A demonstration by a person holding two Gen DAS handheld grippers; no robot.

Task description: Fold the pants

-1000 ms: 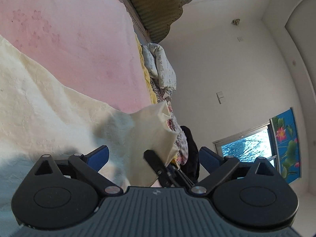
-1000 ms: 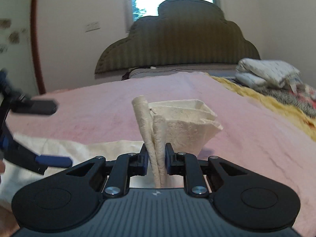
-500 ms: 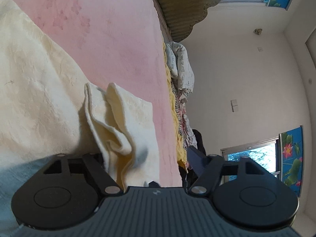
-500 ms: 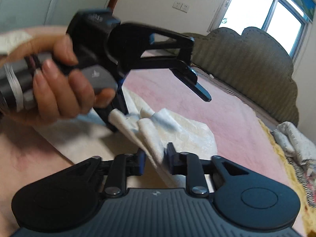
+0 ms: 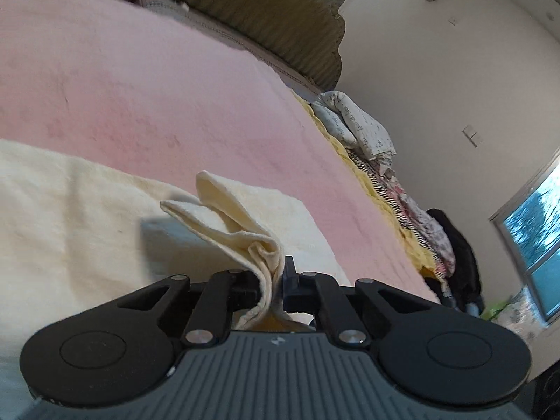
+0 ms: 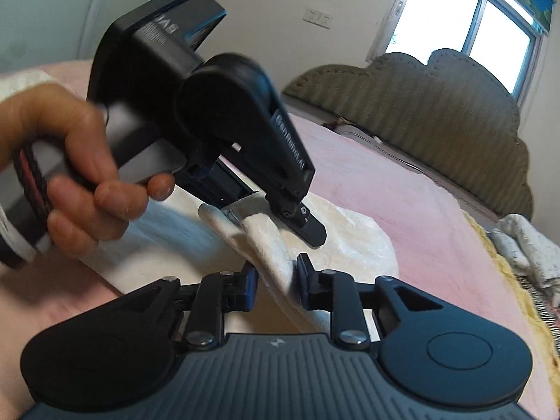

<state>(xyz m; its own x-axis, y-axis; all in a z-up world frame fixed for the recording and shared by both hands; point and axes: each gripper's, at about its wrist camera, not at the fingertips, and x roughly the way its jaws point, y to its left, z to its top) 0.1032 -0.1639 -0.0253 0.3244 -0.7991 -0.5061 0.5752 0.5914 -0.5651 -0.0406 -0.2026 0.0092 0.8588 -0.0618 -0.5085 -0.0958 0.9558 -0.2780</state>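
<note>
Left wrist view: cream pants (image 5: 87,217) lie spread on the pink bed cover (image 5: 147,80), with a bunched fold of them standing up straight ahead of the left gripper (image 5: 271,285), whose jaws are closed tight on that fold, cloth squeezed between the pads and spilling out under them. Right wrist view shows the same pants (image 6: 350,241) just ahead of the right gripper (image 6: 276,280); its jaws stand parted around a ridge of the fabric, gaps visible on both sides, so it holds nothing firmly, at most brushing the cloth. Left gripper (image 6: 280,217) sits just ahead and slightly left of the right one, tips pinching the same ridge, the person's left hand (image 6: 84,171) on its handle. Risks, as a guess: the two grippers are very close, so fingers may collide when either moves; the loose ridge may snag on the right jaws and drag if it pulls away sideways; the left pinch takes several layers at once, so lifting could haul the whole stack and wrinkle the fold, or an inner layer could slip out. Further out: padded headboard (image 6: 437,112), window (image 6: 465,28), pile of bedding (image 5: 353,122) off to the right.
</note>
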